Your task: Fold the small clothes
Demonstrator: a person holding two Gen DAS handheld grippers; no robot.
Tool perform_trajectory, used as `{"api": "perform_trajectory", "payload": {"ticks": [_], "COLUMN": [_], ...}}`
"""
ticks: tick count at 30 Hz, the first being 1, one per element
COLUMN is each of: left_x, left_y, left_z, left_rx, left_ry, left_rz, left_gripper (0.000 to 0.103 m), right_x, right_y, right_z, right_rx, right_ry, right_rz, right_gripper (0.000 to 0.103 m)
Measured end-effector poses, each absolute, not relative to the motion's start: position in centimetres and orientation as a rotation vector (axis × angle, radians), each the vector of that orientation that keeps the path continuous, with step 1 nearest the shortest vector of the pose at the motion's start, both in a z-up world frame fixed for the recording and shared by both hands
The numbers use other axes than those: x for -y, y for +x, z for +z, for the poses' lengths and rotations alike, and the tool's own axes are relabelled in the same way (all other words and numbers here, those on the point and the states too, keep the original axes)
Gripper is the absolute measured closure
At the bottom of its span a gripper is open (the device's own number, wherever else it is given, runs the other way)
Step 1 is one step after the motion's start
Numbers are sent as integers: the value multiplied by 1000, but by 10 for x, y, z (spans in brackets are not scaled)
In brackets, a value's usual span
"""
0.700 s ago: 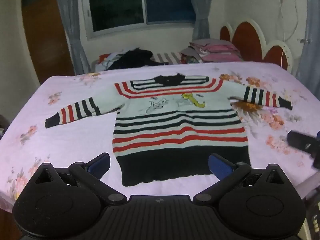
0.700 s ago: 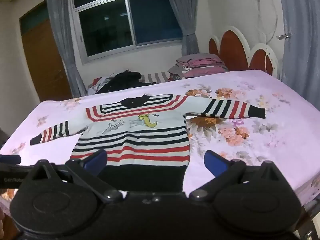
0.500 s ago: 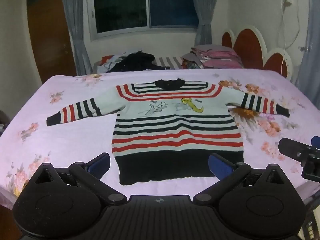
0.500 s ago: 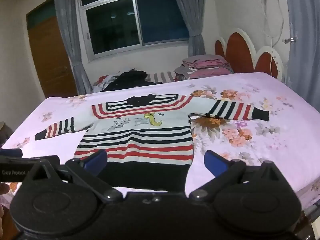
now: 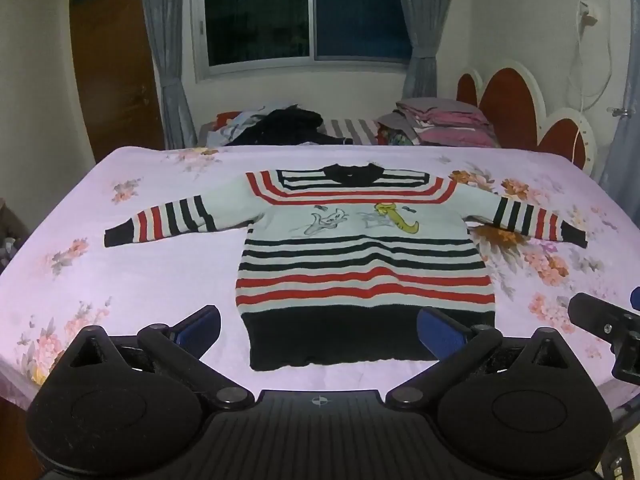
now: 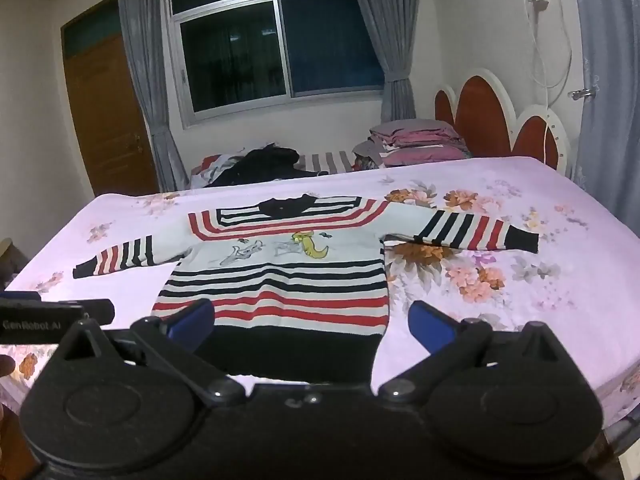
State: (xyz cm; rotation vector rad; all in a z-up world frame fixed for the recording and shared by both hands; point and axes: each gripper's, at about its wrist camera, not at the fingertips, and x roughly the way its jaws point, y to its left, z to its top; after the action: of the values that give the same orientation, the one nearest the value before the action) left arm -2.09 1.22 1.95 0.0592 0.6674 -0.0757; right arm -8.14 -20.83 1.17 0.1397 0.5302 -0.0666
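Note:
A small striped sweater [image 5: 360, 256] in white, red and black lies flat on the pink floral bed [image 5: 120, 272], sleeves spread, black hem nearest me. It also shows in the right wrist view [image 6: 280, 276]. My left gripper [image 5: 318, 330] is open and empty, held above the hem near the bed's front edge. My right gripper [image 6: 312, 326] is open and empty, also above the hem, toward its right corner. The right gripper's finger shows at the right edge of the left wrist view [image 5: 600, 318]. The left gripper shows at the left edge of the right wrist view [image 6: 56, 314].
A pile of dark clothes [image 5: 288, 126] and folded pink bedding [image 5: 444, 124] lie beyond the bed's far side. A red and white headboard [image 5: 520, 108] stands at right, a wooden door [image 5: 116, 68] at left. Bed edge runs just below the grippers.
Both grippers have pulled back and tilted up a little, so the sweater sits lower and farther in view. Both stay open. The sweater has not moved.

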Motion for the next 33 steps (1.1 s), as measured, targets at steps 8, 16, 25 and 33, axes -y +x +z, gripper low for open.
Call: {"api": "perform_trajectory", "payload": {"ticks": [8,16,25,33], "left_x": [-9,-7,-6,-2], "left_y": [-20,-19,-18,-17], "left_z": [18,16,15,13], "left_rx": [-671,-672,-673,-673], "left_ry": [66,68,65,71], "left_rz": [-81,-84,-85,-81], "left_gripper": [0,0,0,0], "right_x": [209,210,208,207], "right_y": [-81,-80,-78,-75], "right_z": [10,9,9,8], "right_rx": [-533,-539,-539,-547], "right_ry": [152,159,164,168], "right_rz": [-71,-66,-60,-60], "right_gripper": [0,0,0,0]}}
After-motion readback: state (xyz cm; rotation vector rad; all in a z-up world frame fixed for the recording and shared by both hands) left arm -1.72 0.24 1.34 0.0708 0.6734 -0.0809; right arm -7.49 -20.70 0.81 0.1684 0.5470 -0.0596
